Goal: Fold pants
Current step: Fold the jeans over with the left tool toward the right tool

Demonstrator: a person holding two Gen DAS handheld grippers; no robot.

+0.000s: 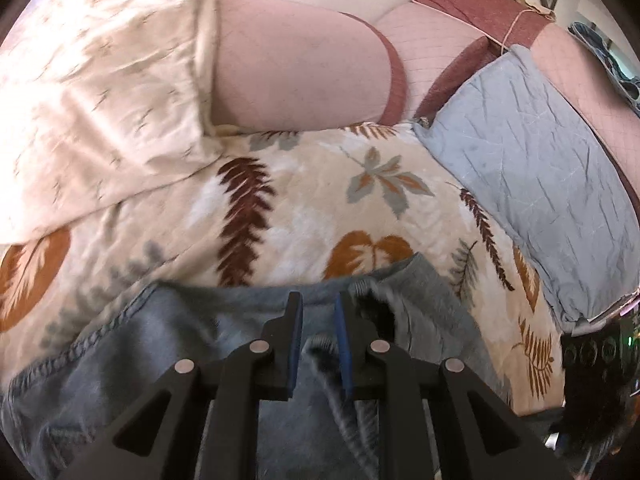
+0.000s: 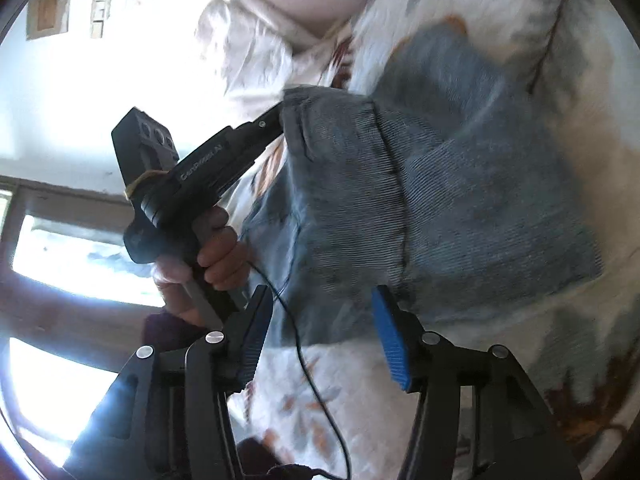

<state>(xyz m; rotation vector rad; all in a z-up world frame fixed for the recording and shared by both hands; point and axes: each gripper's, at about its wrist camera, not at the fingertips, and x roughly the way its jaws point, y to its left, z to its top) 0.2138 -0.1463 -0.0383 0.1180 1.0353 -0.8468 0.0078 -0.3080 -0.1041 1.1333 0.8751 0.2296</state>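
Blue denim pants (image 1: 160, 340) lie bunched on a leaf-patterned blanket (image 1: 320, 200). My left gripper (image 1: 320, 312) is over their near edge, its blue pads close together with a fold of denim pinched between them. In the right wrist view the same left gripper (image 2: 280, 120) clamps the pants' (image 2: 460, 200) hemmed edge from the left, and a hand (image 2: 216, 248) holds its handle. My right gripper (image 2: 320, 294) stands open just short of the pants' lower edge. Its pads are wide apart and press on nothing.
A grey-blue quilted cushion (image 1: 520, 160) lies at the blanket's right. Pink cushions (image 1: 300, 72) and a cream cloth (image 1: 100, 100) sit behind. A thin black cable (image 2: 304, 360) hangs from the left gripper across the blanket (image 2: 520, 360). A bright window (image 2: 60, 240) is at left.
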